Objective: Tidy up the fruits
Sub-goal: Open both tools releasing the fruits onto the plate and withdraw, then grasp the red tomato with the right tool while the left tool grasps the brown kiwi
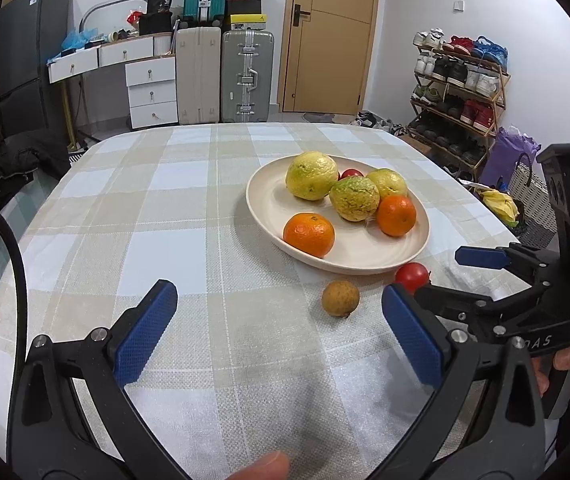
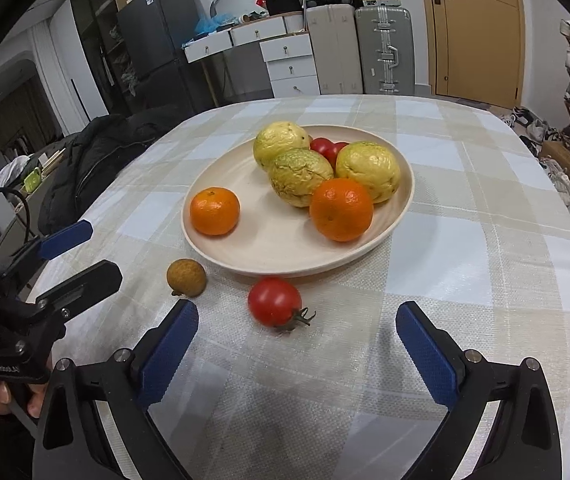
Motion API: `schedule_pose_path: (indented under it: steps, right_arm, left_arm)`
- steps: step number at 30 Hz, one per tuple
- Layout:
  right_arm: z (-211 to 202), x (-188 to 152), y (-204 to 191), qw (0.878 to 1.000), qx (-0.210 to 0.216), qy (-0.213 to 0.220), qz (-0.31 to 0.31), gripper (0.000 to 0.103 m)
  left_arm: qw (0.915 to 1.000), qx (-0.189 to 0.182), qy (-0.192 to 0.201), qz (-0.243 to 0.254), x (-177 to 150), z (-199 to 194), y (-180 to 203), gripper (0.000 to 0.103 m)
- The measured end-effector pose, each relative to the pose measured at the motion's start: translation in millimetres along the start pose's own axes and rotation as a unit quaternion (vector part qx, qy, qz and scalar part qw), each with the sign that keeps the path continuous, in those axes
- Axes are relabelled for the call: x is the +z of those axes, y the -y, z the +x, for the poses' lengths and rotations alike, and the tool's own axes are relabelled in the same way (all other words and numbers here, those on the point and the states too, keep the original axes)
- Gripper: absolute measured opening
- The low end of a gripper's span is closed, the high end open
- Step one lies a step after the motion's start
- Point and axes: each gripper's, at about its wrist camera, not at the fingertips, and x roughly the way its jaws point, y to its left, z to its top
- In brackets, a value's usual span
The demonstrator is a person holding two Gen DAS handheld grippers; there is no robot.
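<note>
My right gripper (image 2: pixel 297 352) is closest to me, and its jaws are wide apart with nothing in them. My left gripper (image 1: pixel 277 332) is wide apart too, and empty. Both hang just over the checked tablecloth (image 2: pixel 465 280).

Right in front of my right gripper lies the small red tomato (image 2: pixel 274 301). It sits on the cloth, near the plate's front rim but not on the plate, and its green stalk points toward me. Just to its left is the little brown fruit (image 2: pixel 186 277), also on the cloth, near the rim.

I think the step now is to pick up one of these two loose fruits. The tomato lines up best with my right jaws. I should come down with one blue pad on each side of it, then squeeze softly, because a tomato is squishy and round and could roll or burst. The brown fruit is nearer my left jaws.

Behind them is the cream plate (image 2: pixel 269 256). It holds two oranges (image 2: pixel 215 211), three bumpy yellow-green fruits (image 2: pixel 301 176) and some red tomatoes (image 2: pixel 327 148) at the back. There is bare room in the middle of the plate, near the front, for the loose ones.
</note>
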Motion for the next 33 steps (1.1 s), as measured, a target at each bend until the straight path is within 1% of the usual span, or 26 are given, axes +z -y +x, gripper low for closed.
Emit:
schedule_pose_path:
  steps: [1, 3, 5, 7, 10, 17, 20, 22, 25, 27, 33]
  right_arm:
    - [1.4, 0.1, -0.3, 1.0, 0.002, -0.004, 0.0, 0.086]
    - [5.2, 0.5, -0.1, 1.0, -0.002, -0.014, 0.001, 0.079]
    - [7.7, 1.0, -1.4, 1.0, 0.002, -0.019, -0.001, 0.079]
    - [9.8, 0.9, -5.2, 1.0, 0.006, -0.023, -0.01, 0.071]
    - [13.3, 1.5, -10.6, 0.999, 0.007, -0.027, -0.021, 0.064]
    - [15.8, 2.3, -17.6, 0.999, 0.013, -0.03, -0.036, 0.054]
    - [15.7, 2.3, -17.9, 0.999, 0.015, -0.029, -0.036, 0.049]
    - [15.3, 2.1, -17.7, 0.999, 0.011, -0.029, -0.035, 0.04]
    - [14.9, 1.9, -17.0, 0.999, 0.003, -0.029, -0.033, 0.033]
    - [14.0, 1.5, -17.0, 0.999, 0.004, -0.028, -0.035, 0.031]
    - [8.4, -2.3, -15.8, 0.999, 0.005, -0.025, -0.039, 0.031]
  left_arm:
    - [1.0, 0.0, -0.001, -0.001, -0.1, 0.6, -0.3, 0.102]
    - [1.0, 0.001, -0.001, -0.001, -0.1, 0.8, -0.2, 0.102]
    - [1.0, 0.001, -0.001, 0.0, -0.2, 1.1, 0.4, 0.102]
    - [1.0, 0.0, -0.003, 0.0, -0.2, 1.4, 0.5, 0.102]
    - [1.0, 0.0, -0.005, 0.0, -0.1, 2.2, 0.3, 0.102]
    - [1.0, 0.0, -0.005, 0.0, -0.1, 2.4, 0.3, 0.102]
    - [1.0, 0.0, -0.006, 0.0, -0.1, 2.8, 0.3, 0.102]
    - [1.0, 0.0, -0.007, 0.0, -0.1, 3.4, 0.0, 0.102]
    - [1.0, 0.0, -0.007, 0.0, -0.1, 3.8, -0.1, 0.102]
    - [1.0, 0.001, -0.007, 0.0, 0.0, 3.8, -0.1, 0.102]
    - [1.0, 0.001, -0.007, 0.0, -0.1, 3.8, 0.0, 0.102]
